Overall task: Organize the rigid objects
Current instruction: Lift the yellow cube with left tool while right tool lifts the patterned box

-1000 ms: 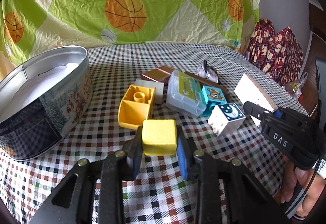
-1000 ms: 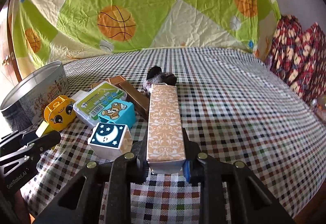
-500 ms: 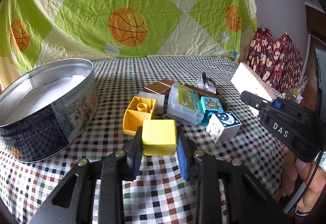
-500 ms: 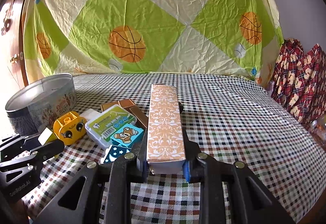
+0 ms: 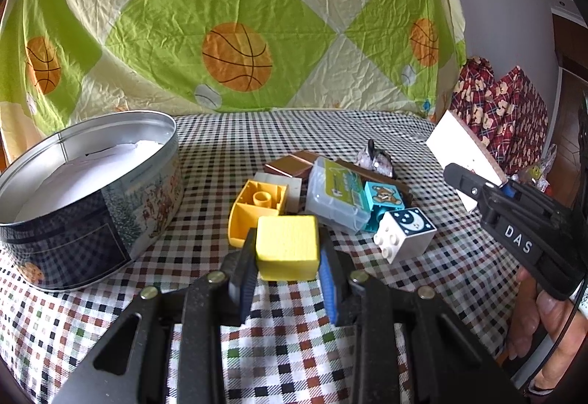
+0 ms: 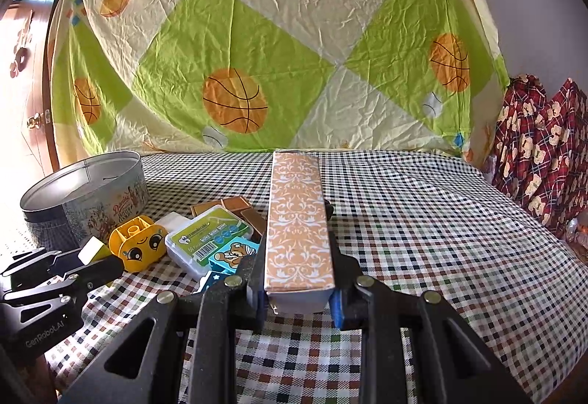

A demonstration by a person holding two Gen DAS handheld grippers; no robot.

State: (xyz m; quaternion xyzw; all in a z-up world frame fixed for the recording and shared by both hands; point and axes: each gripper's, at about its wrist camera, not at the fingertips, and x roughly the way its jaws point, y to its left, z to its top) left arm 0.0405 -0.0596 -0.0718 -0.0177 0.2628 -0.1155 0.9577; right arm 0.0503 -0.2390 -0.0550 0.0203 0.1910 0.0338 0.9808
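Behind everything a crinkled sheet (image 6: 257, 55) printed with green diamonds and orange basketballs is hung up, and the surface in front is covered by a small-checked cloth (image 6: 422, 220). A plain yellow block (image 5: 286, 249), cube-ish with matte faces and softly rounded edges, is pinched from both sides by the left gripper (image 5: 287, 259) and held clear of the cloth, just in front of the toy pile. A long narrow box (image 6: 298, 220), peach-orange with a white damask pattern on top and a plain white end, is clamped at its near end by the right gripper (image 6: 298, 290), with the rest of it stuck out forward over the cloth. Between the two grippers a loose pile is left on the cloth: a hollow yellow toy brick (image 5: 257, 209) with a cartoon face seen from the right wrist, a clear plastic case (image 5: 336, 194) with a green label, a teal bear cube (image 5: 382, 196), a white cube with a moon and stars (image 5: 406, 233), and some flat brown pieces at the back. Off to the left an open round cookie tin (image 5: 84, 216) is parked, with white paper seen inside it.
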